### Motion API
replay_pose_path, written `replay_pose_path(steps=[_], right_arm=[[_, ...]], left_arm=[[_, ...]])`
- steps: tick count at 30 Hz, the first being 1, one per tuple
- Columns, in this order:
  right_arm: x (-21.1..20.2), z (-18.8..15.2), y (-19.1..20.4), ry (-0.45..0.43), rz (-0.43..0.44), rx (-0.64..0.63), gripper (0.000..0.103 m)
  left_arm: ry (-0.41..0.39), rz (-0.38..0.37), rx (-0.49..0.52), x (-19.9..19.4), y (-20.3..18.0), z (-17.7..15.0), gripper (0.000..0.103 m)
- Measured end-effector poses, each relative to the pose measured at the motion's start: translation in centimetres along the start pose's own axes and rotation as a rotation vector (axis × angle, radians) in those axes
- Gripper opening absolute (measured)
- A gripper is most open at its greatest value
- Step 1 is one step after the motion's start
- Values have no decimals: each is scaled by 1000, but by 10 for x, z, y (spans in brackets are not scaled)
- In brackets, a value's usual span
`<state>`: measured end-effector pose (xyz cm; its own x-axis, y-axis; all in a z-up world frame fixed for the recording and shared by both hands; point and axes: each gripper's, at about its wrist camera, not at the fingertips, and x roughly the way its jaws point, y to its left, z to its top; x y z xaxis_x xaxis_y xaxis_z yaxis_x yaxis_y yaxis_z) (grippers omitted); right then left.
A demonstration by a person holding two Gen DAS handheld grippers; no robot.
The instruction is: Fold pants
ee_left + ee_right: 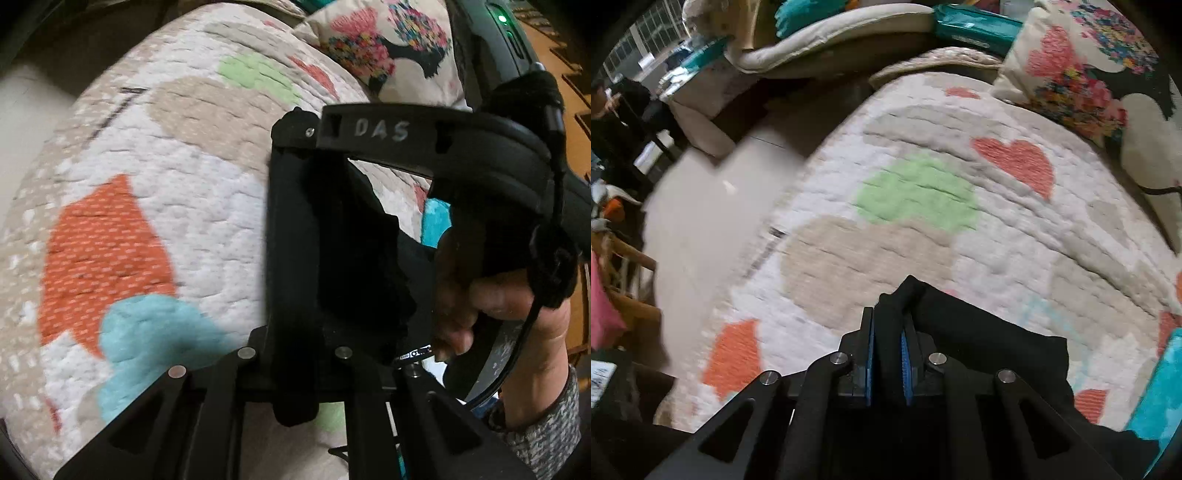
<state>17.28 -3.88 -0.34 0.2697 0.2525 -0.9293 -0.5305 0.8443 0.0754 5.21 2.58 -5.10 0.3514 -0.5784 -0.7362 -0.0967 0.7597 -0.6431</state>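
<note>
Black pants lie bunched on a quilt patterned with hearts and dots. My right gripper is shut on a fold of them, and black cloth fills the gap between its blue pads. In the left wrist view the pants hang as a dark mass just ahead of my left gripper. It is shut with black cloth around its fingers, which are hard to tell from the fabric. The right gripper's body, marked "DAS", sits close by on the right, held by a hand.
A flowered pillow lies at the quilt's far right end. Pale floor runs along the left edge of the bed, with furniture and clutter beyond. A teal packet and a rolled cushion lie past the bed's far end.
</note>
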Motion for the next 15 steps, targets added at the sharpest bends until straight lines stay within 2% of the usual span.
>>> replay_pose_path(steps=[5,9,10,13,14,15], right_arm=[[7,11,41,15,66,-53,12],[26,19,71,33,79,-102,14],[32,21,74,43,67,-104,20],[41,25,67,53,75,-79,24],[38,25,63,49,82,-64,28],[31,26,56,34,84,-35,40]], left_arm=[[-15,24,-56,-25,24,-4,10],[-4,96,-102,-36,47,-8,14],[13,105,-131,-35,54,-10,16],[22,80,-182,-41,60,-14,20],[17,83,-180,-47,60,-15,21],[6,83,-180,-52,60,-17,24]])
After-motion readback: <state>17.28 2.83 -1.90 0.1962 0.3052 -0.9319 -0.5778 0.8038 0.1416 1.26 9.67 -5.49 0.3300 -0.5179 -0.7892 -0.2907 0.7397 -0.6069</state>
